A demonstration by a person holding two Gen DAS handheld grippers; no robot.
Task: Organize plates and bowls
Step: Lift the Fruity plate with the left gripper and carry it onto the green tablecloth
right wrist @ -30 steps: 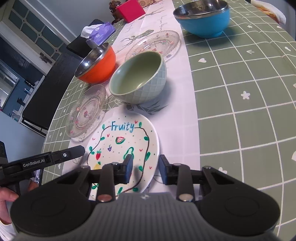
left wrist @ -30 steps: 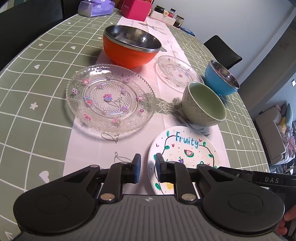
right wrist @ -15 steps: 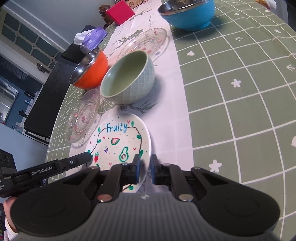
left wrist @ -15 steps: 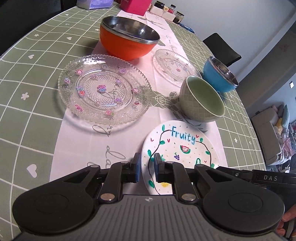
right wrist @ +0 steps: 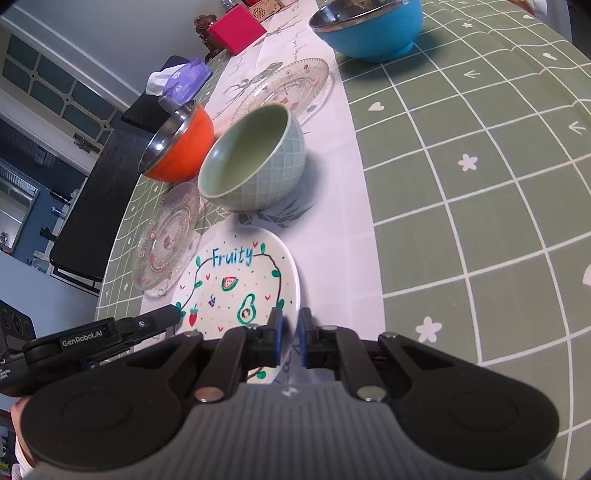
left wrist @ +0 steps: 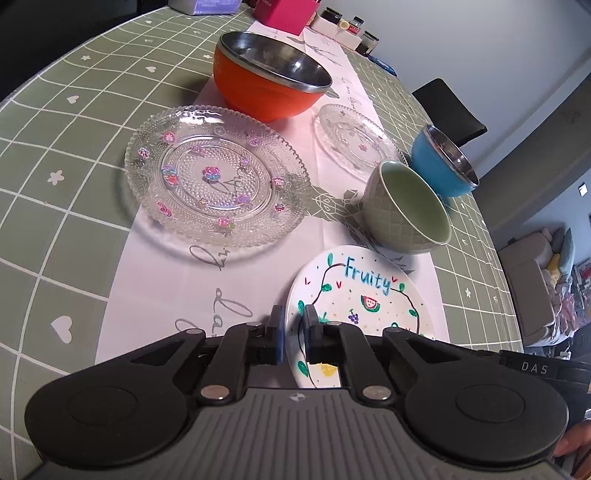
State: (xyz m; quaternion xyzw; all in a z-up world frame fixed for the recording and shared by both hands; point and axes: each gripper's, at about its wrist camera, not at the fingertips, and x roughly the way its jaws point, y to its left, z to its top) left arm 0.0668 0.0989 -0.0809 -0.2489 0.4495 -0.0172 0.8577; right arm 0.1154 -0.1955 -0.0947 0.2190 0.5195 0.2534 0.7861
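A white plate painted "Fruity" (left wrist: pixel 362 295) (right wrist: pixel 236 280) lies nearest on the white runner. My left gripper (left wrist: pixel 293 330) is closing its jaws on the plate's left rim, which sits between the pads. On the plate's right rim my right gripper (right wrist: pixel 290 328) is shut. Just behind the plate stands a green ceramic bowl (left wrist: pixel 406 210) (right wrist: pixel 255 158). A large flowered glass plate (left wrist: pixel 218 177) lies to the left, with an orange steel-lined bowl (left wrist: pixel 266 85) behind it. Further back are a smaller glass plate (left wrist: pixel 354 140) and a blue bowl (left wrist: pixel 443 166).
A green checked tablecloth (right wrist: pixel 480 184) covers the table under the white runner (left wrist: pixel 166 295). At the far end stand a pink box (left wrist: pixel 284 14), a purple tissue pack (right wrist: pixel 184 81) and small jars (left wrist: pixel 351 29). A black chair (left wrist: pixel 450 110) and a dark bench (right wrist: pixel 96 206) flank the table.
Both grippers have narrowed from partly open onto the Fruity plate's rims, the right one first. The hands have barely shifted.
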